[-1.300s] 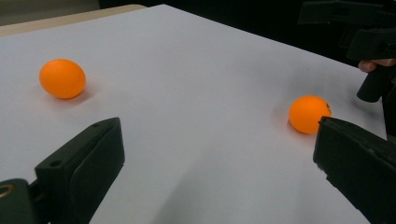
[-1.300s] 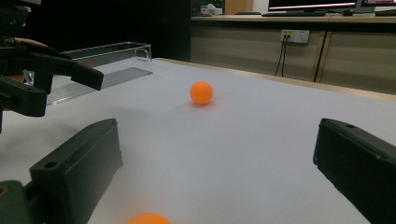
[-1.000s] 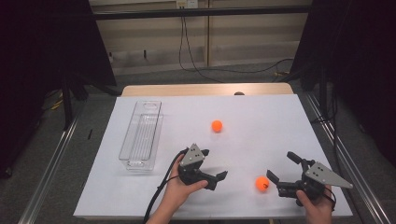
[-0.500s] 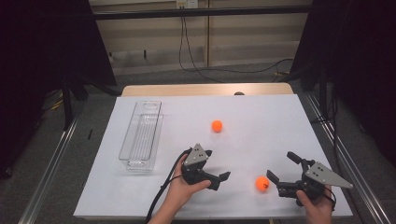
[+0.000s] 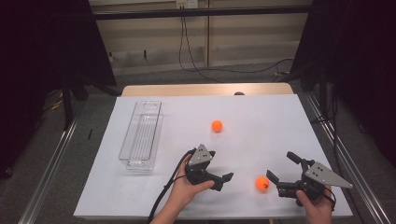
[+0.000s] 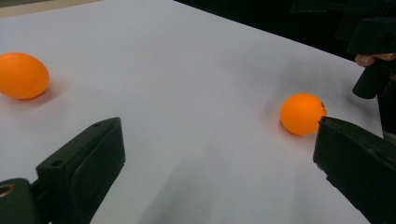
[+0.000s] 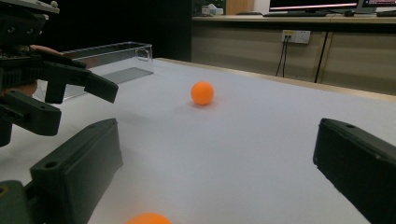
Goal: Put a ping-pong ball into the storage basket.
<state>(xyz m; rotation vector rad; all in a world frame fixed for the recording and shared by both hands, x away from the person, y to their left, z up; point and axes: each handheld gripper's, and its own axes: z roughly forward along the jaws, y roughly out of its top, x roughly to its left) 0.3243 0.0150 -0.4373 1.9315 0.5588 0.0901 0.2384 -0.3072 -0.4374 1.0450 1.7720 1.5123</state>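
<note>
Orange ball (image 5: 262, 183) rests between both open tools, round, axisless.

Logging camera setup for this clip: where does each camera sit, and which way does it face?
High view: above the person's side, looking forward and down on the white table; both hands show, with the left claw and right claw.
Left gripper view: rides the left claw, facing the near ball and the right claw.
Right gripper view: rides the right claw, facing the far ball, clear bin and left claw.
Shared: all show both orange balls.
</note>
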